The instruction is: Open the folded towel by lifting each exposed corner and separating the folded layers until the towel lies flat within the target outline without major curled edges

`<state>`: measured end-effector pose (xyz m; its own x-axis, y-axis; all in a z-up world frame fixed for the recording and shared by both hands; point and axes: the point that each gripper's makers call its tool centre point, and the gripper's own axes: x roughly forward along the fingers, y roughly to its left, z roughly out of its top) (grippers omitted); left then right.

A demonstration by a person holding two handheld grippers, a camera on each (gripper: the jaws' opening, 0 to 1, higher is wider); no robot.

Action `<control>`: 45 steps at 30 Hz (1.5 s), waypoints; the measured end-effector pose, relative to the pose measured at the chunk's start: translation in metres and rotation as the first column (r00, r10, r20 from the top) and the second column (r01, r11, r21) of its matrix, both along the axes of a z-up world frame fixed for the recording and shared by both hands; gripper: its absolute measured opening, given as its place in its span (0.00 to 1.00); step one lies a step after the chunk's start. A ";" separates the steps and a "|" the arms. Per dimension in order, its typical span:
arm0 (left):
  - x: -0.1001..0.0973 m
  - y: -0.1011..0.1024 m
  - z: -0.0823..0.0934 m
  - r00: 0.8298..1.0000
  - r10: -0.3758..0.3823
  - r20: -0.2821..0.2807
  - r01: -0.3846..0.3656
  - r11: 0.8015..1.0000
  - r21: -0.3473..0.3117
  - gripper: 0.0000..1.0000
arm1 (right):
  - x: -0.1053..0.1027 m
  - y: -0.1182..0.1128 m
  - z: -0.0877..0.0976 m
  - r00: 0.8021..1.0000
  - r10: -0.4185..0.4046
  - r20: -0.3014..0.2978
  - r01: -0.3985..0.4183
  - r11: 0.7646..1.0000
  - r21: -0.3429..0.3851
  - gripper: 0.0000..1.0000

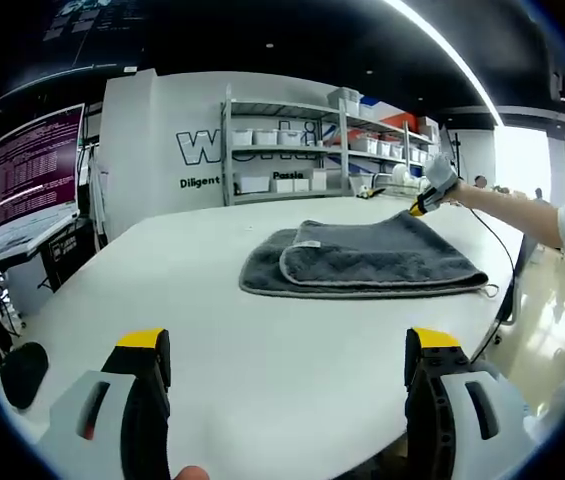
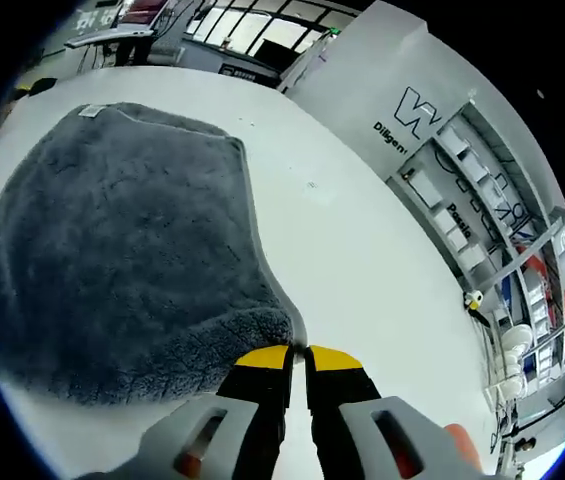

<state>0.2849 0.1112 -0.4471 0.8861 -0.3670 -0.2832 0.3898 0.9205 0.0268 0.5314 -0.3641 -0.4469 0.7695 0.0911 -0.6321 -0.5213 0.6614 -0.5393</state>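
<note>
Right gripper (image 2: 298, 352) jaws clenched, apparently pinching the folded grey plush towel's (image 2: 112, 250) top-layer corner to peel it; left gripper (image 1: 287, 345) jaws released, clear above the white worktop (image 1: 262, 340).

Left gripper view faces the towel (image 1: 362, 262) from afar; right gripper view perhaps overhead, close.

We saw the grey plush towel (image 1: 362, 262) (image 2: 112, 250) lying folded on the white table (image 1: 212, 330), upper layer set back from lower layer's edge, hem piping curved at front corner, small loop at right corner
</note>
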 end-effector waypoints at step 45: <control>0.019 -0.006 0.002 1.000 0.001 0.023 -0.001 1.000 0.006 0.96 | 0.074 0.023 0.035 0.997 -0.030 0.076 0.022 0.995 0.102 0.32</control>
<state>0.3044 0.1055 -0.4455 0.8926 -0.3646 -0.2653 0.3883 0.9206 0.0411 0.6054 -0.3408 -0.4114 0.8186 0.1304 -0.5594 -0.4625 0.7273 -0.5071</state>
